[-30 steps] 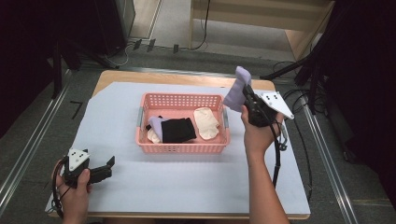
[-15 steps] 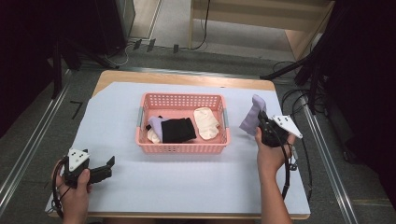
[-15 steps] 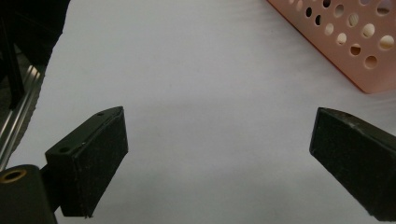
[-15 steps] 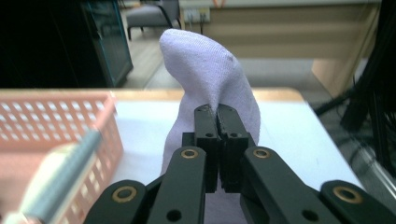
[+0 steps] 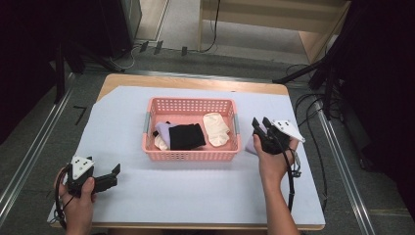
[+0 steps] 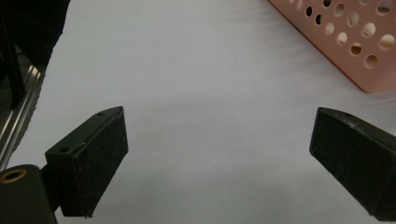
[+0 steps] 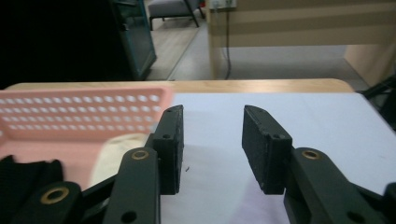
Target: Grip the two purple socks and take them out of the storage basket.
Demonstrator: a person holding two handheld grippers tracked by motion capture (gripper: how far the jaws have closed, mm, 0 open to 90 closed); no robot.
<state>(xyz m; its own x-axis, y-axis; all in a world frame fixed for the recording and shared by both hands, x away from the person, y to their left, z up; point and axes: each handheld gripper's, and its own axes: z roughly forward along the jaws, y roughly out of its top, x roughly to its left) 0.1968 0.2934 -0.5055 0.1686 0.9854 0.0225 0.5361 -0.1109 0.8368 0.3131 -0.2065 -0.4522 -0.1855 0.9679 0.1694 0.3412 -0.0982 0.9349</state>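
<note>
Release confirmed: right gripper (image 5: 261,124) fingers have just opened, nothing between them; lilac sock (image 5: 254,145) now lies on the surface beside the basket (image 5: 191,155). Left gripper (image 5: 113,174) wide open, empty.

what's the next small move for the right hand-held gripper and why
Probably lift the right hand-held gripper clear and swing it back over the pink basket. Its jaws have just been opening, nothing sits between them in its own view, and the lavender cloth lies on the table beside the basket.
</note>
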